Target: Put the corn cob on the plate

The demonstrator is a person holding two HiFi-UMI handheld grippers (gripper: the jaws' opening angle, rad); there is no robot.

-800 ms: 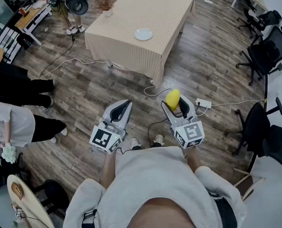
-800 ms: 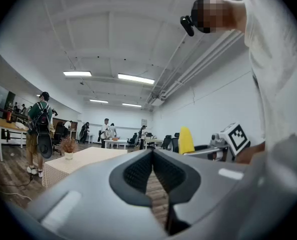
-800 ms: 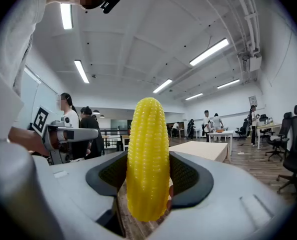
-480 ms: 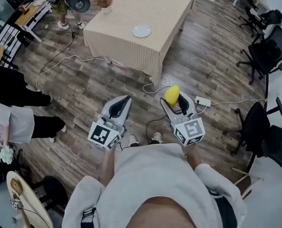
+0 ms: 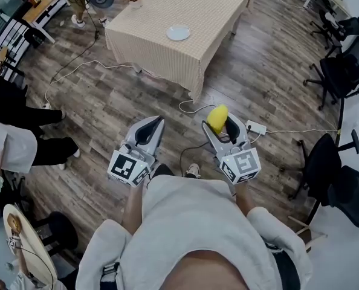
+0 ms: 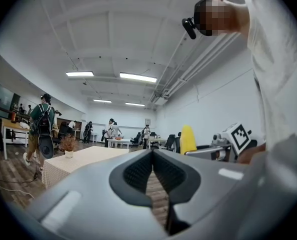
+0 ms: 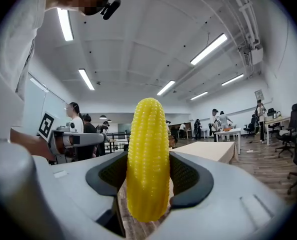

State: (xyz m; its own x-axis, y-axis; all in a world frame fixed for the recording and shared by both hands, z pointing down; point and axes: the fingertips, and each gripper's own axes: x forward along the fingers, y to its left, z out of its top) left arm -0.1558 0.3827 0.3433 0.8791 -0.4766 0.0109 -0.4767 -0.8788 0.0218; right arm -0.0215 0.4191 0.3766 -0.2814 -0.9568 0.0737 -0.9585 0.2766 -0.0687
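The left gripper (image 5: 157,120) and right gripper (image 5: 219,121) are viewed steeply from overhead. Each gripper view is aimed level, close along its jaws. The table (image 5: 194,5) ahead is shared.

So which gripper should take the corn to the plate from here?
Right. The right gripper holds the corn cob upright between its jaws; the left gripper is shut on nothing. The plate lies on the table ahead, far from both.

It was a large open-plan office. Black swivel chairs (image 5: 339,71) stood along one side of the wood-plank floor (image 5: 107,101), and desks (image 5: 43,9) lined the far edge. A power strip (image 5: 256,127) lay out with trailing cables. Long strip lights (image 7: 208,49) crossed the white ceiling. A cloth-covered table (image 5: 210,8) stood mid-room, with people (image 7: 76,119) around.
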